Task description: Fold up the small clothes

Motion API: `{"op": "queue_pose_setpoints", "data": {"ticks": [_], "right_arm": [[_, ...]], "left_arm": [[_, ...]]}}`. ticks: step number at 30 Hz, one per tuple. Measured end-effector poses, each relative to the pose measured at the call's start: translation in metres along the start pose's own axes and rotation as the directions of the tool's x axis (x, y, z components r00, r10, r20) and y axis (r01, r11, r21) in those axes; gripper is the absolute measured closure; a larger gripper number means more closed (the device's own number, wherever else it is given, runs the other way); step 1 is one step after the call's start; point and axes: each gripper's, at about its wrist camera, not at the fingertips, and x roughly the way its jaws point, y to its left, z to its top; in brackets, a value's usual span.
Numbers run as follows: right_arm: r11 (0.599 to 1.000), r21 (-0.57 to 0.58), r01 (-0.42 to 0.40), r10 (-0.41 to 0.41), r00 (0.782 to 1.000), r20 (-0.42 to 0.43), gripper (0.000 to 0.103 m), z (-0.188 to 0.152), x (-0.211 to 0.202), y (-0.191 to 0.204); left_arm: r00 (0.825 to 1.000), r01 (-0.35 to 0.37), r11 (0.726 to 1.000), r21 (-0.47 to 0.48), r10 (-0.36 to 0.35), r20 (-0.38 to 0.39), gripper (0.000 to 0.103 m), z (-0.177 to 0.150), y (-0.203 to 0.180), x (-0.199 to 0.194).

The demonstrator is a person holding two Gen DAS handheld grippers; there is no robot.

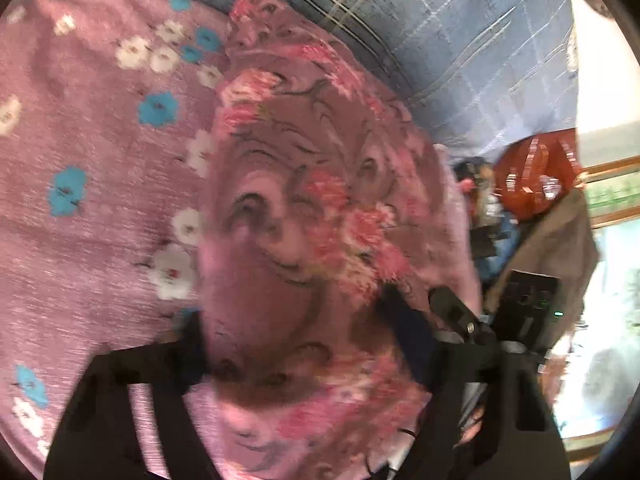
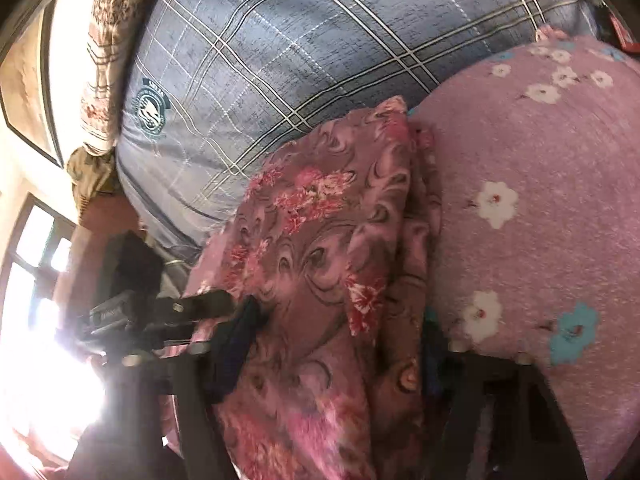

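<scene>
Two grippers, my left gripper (image 1: pixel 308 364) and right gripper (image 2: pixel 336 364), each pinch one near corner of the rose-print garment (image 2: pixel 320 240), whose long axis runs away from me over the flowered pink bedspread (image 2: pixel 540 200).

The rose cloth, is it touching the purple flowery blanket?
Touching. In the right wrist view the rose cloth lies against the blanket along its right edge, with no gap showing.

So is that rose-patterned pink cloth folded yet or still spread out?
Folded, at least partly: the rose-patterned pink cloth shows stacked layered edges along one side, bunched over the flowered purple sheet.
</scene>
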Motion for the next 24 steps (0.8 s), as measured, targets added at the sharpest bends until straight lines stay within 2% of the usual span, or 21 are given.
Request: {"op": "queue_pose_setpoints", "data": {"ticks": [1, 3, 4, 7, 11, 16, 20, 21, 24], "right_arm": [[1.000, 0.018, -0.002, 0.002, 1.000, 0.010, 0.066, -0.002, -0.001, -0.003], [1.000, 0.026, 0.007, -0.008, 0.999, 0.045, 0.071, -0.007, -0.010, -0.003], [1.000, 0.017, 0.022, -0.023, 0.998, 0.053, 0.071, -0.008, -0.013, 0.000], [0.994, -0.031, 0.104, -0.101, 0.991, 0.090, 0.072, -0.016, -0.021, 0.022], [0.989, -0.071, 0.130, -0.121, 0.985, 0.122, 0.072, -0.025, -0.032, 0.049], [0.987, -0.137, 0.084, -0.068, 0.991, 0.113, 0.072, -0.057, -0.048, 0.093], [0.985, -0.172, 0.007, 0.007, 0.997, 0.081, 0.072, -0.088, -0.044, 0.127], [0.983, -0.181, -0.027, 0.038, 0.997, 0.062, 0.071, -0.102, -0.039, 0.135], [0.979, -0.194, -0.060, 0.057, 0.998, -0.018, 0.069, -0.134, -0.015, 0.141]], "left_arm": [[1.000, -0.003, 1.000, -0.009, 0.003, 0.003, 0.063, 0.002, 0.000, -0.002], [1.000, 0.013, 1.000, -0.024, -0.013, 0.015, 0.070, 0.001, 0.001, -0.006], [1.000, 0.004, 1.000, -0.011, -0.004, 0.021, 0.071, -0.001, 0.007, -0.015], [0.996, -0.066, 0.996, 0.057, 0.063, 0.058, 0.073, -0.011, -0.009, -0.020], [0.995, -0.058, 0.996, 0.070, 0.052, 0.083, 0.074, -0.024, -0.013, -0.043], [0.989, -0.044, 0.995, 0.095, 0.030, 0.144, 0.074, -0.061, 0.005, -0.103], [0.978, -0.049, 0.996, 0.081, 0.032, 0.206, 0.073, -0.105, 0.040, -0.151], [0.976, -0.045, 0.997, 0.066, 0.030, 0.215, 0.073, -0.115, 0.050, -0.157], [0.977, -0.059, 0.998, 0.006, 0.057, 0.208, 0.071, -0.144, 0.086, -0.157]]}}
